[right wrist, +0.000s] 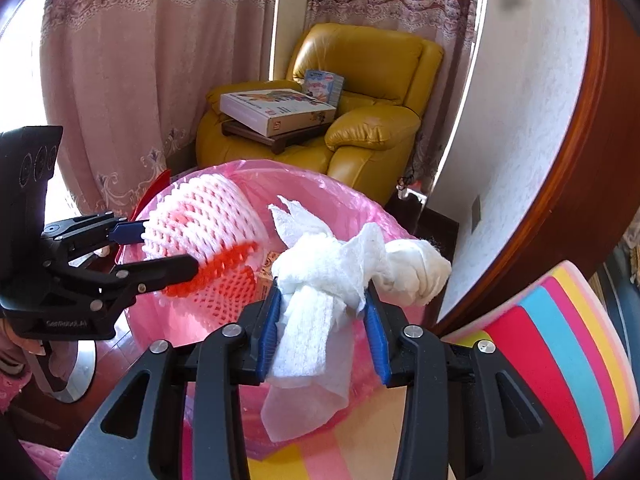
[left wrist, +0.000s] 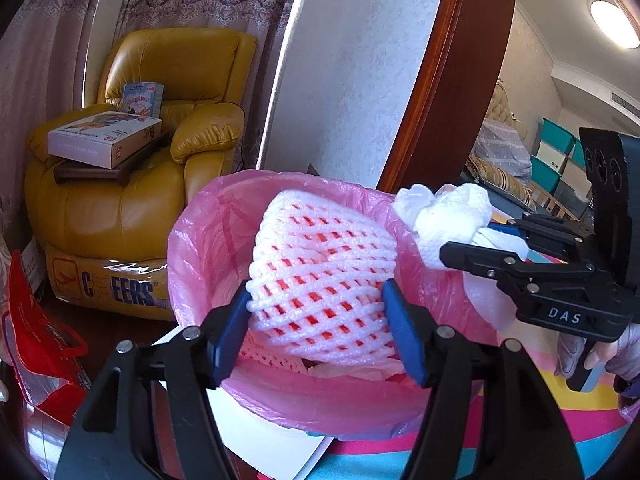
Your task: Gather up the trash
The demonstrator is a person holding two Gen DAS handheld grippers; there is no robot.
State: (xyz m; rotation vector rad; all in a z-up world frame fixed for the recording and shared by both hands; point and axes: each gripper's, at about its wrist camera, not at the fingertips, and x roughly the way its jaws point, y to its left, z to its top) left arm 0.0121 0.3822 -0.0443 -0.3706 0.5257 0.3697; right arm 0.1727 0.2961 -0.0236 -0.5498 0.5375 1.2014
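A bin lined with a pink bag (left wrist: 200, 264) stands in front of me; it also shows in the right wrist view (right wrist: 340, 200). My left gripper (left wrist: 318, 320) is shut on a white foam fruit net (left wrist: 320, 264) and holds it over the bin's mouth. In the right wrist view the left gripper (right wrist: 160, 248) holds the net (right wrist: 200, 220) from the left. My right gripper (right wrist: 322, 320) is shut on a crumpled white paper towel (right wrist: 328, 276) above the bin's near rim. In the left wrist view the right gripper (left wrist: 472, 240) holds the towel (left wrist: 448, 208) at the bin's right rim. More foam net lies inside the bin (left wrist: 276, 356).
A yellow leather armchair (left wrist: 160, 152) with boxes (left wrist: 104, 136) on it stands behind the bin. A red bag (left wrist: 36, 328) lies on the floor at left. A wooden door frame (left wrist: 452, 80) rises at right. A striped colourful mat (right wrist: 560, 360) lies under the bin.
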